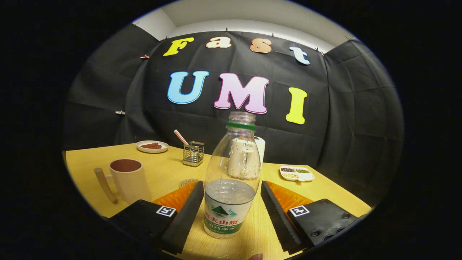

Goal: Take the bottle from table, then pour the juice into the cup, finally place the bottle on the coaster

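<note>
A clear plastic bottle (231,180) with no cap, a green neck ring and a green-and-white label stands upright on the wooden table (166,169). It is about a third full of clear liquid. My gripper (231,183) is open with the bottle between its fingers. The left finger lies close against the bottle's side, and a narrow gap shows at the right finger. A beige cup (128,180) with a wooden handle stands to the left, just beyond the left finger. A round patterned coaster (187,183) peeks out behind the left finger's tip, between cup and bottle.
At the back left are a small plate (152,146) with reddish food and a wire holder (193,153) with a straw. A white roll (260,146) stands behind the bottle. A divided dish (296,173) lies at the right. The black cloth wall closes the table's far side.
</note>
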A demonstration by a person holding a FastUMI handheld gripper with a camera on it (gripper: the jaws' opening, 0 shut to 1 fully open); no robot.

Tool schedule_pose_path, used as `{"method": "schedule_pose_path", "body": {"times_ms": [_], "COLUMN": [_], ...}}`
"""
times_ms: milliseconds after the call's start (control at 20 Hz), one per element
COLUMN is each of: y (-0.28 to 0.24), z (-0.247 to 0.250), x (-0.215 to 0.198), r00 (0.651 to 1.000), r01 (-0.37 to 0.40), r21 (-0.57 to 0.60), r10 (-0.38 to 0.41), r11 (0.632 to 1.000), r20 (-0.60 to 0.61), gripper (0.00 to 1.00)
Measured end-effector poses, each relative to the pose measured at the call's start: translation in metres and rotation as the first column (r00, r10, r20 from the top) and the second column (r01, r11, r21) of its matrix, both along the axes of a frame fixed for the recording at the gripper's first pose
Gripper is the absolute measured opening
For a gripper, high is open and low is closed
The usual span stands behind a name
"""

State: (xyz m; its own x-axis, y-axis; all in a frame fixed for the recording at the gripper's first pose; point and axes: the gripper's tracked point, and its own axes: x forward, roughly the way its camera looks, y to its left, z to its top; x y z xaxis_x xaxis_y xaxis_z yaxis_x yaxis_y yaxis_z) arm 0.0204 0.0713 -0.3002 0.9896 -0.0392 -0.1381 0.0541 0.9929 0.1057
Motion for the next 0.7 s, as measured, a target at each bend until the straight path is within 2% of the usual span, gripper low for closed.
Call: {"method": "schedule_pose_path", "body": {"times_ms": [250, 350, 500, 700], "y": [0.001, -0.001, -0.008, -0.009], "z": [-0.012, -0.013, -0.002, 0.015], "x": [0.012, 0.018, 0.02, 0.029], "r00": [1.0, 0.999, 0.999, 0.996], "r01": [0.007, 0.016, 0.021, -0.017], "r21": [0.062, 0.065, -0.048, -0.231], "r10": [-0.006, -0.014, -0.023, -0.004], "r11": [0.998, 0.998, 0.999, 0.973], "r20": [-0.017, -0.032, -0.043, -0.089], "gripper": [0.95, 0.8, 0.74, 0.74]}}
